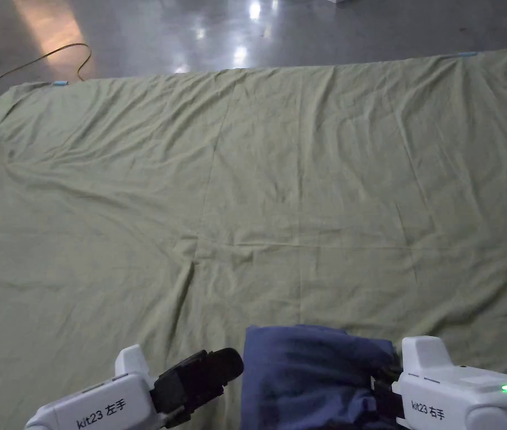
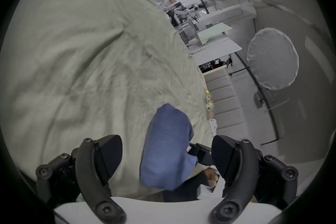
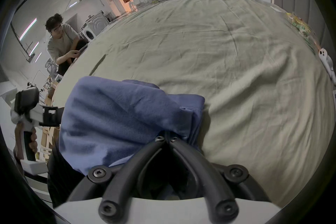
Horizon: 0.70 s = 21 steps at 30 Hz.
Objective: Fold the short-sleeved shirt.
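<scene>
A wide olive-green sheet, thin and creased into long shallow ridges, covers the floor; beyond its far edge lies glossy grey concrete with a yellow cable looping at the far left. At the near edge, going left to right, comes the left gripper, a white moulded shell with black rubbery tips; in its own view the two curved black jaws stand wide apart, nothing between them, the cloth bundle hanging beyond the gap. Just beside it is the short-sleeved shirt, soft blue knit bunched into a rounded, slumping lump held up above the sheet. On its right side the right gripper has both jaws pinched together on a gathered fold of the blue fabric, tips buried in it.
</scene>
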Each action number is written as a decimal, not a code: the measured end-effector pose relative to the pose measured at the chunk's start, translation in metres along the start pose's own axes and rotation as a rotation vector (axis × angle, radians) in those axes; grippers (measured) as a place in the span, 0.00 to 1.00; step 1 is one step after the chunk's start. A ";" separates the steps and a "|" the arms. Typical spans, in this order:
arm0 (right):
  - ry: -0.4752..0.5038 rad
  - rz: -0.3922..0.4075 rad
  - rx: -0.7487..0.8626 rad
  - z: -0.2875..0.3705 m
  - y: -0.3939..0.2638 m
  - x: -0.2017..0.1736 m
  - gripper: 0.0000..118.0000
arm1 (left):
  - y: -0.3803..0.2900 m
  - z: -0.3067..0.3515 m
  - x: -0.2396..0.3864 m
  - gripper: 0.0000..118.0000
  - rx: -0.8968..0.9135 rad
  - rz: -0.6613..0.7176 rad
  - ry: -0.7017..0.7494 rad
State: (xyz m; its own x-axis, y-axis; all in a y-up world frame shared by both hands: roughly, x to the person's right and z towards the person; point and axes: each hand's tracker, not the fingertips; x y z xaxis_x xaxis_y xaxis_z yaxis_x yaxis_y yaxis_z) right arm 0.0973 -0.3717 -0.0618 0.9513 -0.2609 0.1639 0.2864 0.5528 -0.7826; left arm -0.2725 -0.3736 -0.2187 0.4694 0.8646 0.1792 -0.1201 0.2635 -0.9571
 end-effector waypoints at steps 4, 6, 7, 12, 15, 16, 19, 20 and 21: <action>-0.002 -0.001 -0.005 0.000 0.002 0.000 0.00 | 0.007 -0.043 -0.007 0.86 -0.157 -0.048 -0.083; 0.000 0.007 0.003 0.001 -0.001 0.000 0.00 | 0.008 -0.066 -0.005 0.86 -0.249 -0.083 -0.107; 0.001 0.009 0.007 0.001 -0.002 0.000 0.00 | 0.007 -0.075 -0.005 0.86 -0.272 -0.118 -0.068; 0.007 -0.003 0.010 0.001 -0.001 0.002 0.00 | 0.002 -0.099 0.020 0.68 -0.294 -0.170 -0.049; 0.022 -0.017 0.005 0.006 0.001 0.004 0.00 | 0.006 -0.095 0.024 0.50 -0.305 -0.267 0.013; 0.032 -0.022 0.003 0.010 0.003 0.004 0.00 | 0.008 -0.088 0.025 0.46 -0.301 -0.251 0.006; 0.172 -0.043 0.064 0.029 0.006 0.000 0.00 | 0.020 -0.058 0.032 0.43 -0.250 -0.234 -0.035; 0.205 -0.047 0.085 0.035 0.007 -0.003 0.00 | 0.028 -0.042 0.033 0.43 -0.210 -0.237 -0.043; 0.219 -0.045 0.103 0.042 0.007 -0.007 0.00 | 0.040 -0.019 0.032 0.43 -0.196 -0.242 -0.035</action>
State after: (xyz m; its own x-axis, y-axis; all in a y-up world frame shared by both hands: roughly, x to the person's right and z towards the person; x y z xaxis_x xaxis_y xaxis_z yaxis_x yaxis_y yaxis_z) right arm 0.0973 -0.3323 -0.0430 0.8932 -0.4463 0.0548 0.3490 0.6112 -0.7103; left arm -0.2456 -0.3441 -0.2554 0.4331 0.8017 0.4118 0.1645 0.3789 -0.9107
